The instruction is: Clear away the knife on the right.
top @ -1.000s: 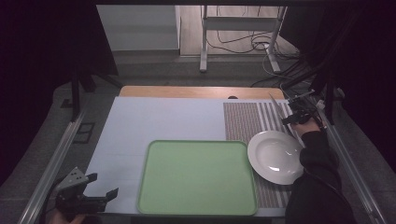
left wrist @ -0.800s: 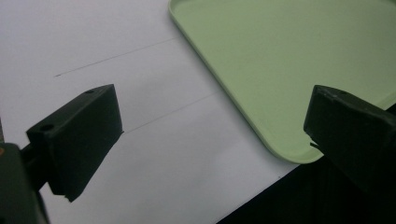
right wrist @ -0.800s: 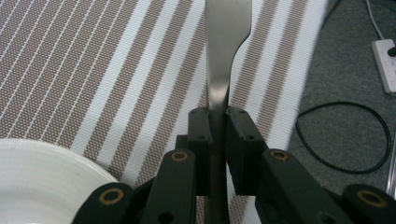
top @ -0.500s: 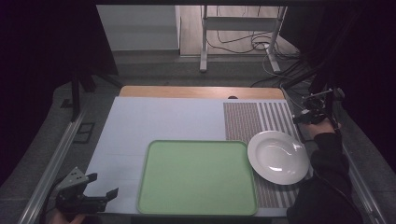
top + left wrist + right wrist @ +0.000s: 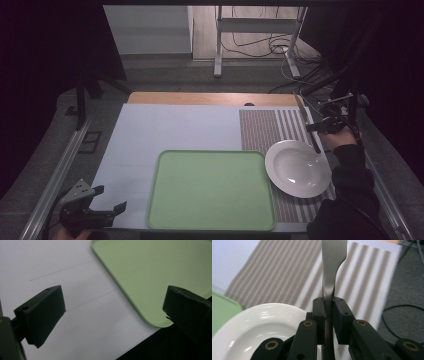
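My right gripper (image 5: 321, 126) hovers over the right edge of the striped placemat (image 5: 265, 127), shut on a metal table knife (image 5: 303, 111). In the right gripper view the jaws (image 5: 328, 301) pinch the knife's narrow handle, and its wide blade (image 5: 333, 255) points away over the placemat (image 5: 287, 270). A white deep plate (image 5: 297, 168) sits just below the gripper on the placemat, its rim (image 5: 262, 312) close under the jaws. My left gripper (image 5: 109, 198) rests at the near left corner, open and empty (image 5: 113, 302), beside the green tray (image 5: 150, 270).
The green tray (image 5: 212, 190) lies at the front centre of the pale mat (image 5: 175, 130), touching the plate's left side. A wooden table strip (image 5: 200, 98) runs along the back. Cables and a stand's legs (image 5: 260, 47) are on the floor beyond.
My right gripper has lifted with the knife and shifted a little toward the table's right edge. The left gripper, tray and plate have stayed put.
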Demonstrator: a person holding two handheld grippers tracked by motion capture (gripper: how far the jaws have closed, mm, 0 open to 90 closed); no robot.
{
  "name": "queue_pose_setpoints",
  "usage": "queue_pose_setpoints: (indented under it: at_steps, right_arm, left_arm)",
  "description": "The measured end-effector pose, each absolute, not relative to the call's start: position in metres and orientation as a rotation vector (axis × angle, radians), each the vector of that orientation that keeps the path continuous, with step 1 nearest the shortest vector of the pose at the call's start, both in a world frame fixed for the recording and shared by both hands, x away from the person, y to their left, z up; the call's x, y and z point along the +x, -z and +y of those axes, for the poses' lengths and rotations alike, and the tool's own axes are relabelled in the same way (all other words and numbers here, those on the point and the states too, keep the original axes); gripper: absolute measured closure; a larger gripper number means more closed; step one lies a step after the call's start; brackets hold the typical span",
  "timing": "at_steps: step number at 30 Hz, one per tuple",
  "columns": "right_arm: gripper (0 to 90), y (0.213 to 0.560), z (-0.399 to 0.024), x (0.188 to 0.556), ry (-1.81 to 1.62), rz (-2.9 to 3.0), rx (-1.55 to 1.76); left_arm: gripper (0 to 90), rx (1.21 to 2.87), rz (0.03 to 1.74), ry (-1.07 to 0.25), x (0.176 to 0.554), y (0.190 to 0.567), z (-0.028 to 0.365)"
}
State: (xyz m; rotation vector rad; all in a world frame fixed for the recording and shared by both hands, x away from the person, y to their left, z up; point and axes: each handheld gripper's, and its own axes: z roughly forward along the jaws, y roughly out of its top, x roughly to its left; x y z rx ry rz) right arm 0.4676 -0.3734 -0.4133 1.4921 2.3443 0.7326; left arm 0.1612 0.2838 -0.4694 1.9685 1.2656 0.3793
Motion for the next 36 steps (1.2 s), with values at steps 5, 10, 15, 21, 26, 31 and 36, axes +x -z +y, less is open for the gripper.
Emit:
queue_pose_setpoints:
  at_steps: [5, 10, 15, 21, 26, 31, 36]
  right_arm:
    - [81.2, 0.419, -0.352, 0.463, -0.729, 2.407, 1.455]
    - [81.1, 0.423, -0.333, 0.456, -0.744, 2.461, 1.422]
    - [81.2, 0.427, -0.317, 0.447, -0.742, 2.510, 1.378]
    - [81.1, 0.430, -0.299, 0.435, -0.745, 2.562, 1.331]
    - [81.2, 0.432, -0.285, 0.425, -0.742, 2.608, 1.290]
    - [81.1, 0.433, -0.271, 0.413, -0.746, 2.654, 1.239]
    - [81.1, 0.434, -0.256, 0.400, -0.747, 2.703, 1.188]
  left_arm:
    - [4.1, 1.967, 1.266, -0.379, 0.161, 0.469, 0.284]
    - [4.0, 1.968, 1.266, -0.380, 0.161, 0.469, 0.284]
    - [4.0, 1.968, 1.266, -0.381, 0.161, 0.469, 0.284]
    - [4.0, 1.967, 1.267, -0.381, 0.161, 0.469, 0.284]
    - [4.0, 1.968, 1.266, -0.381, 0.161, 0.469, 0.284]
    - [4.0, 1.967, 1.266, -0.381, 0.161, 0.469, 0.284]
    - [4.0, 1.970, 1.266, -0.382, 0.161, 0.469, 0.284]
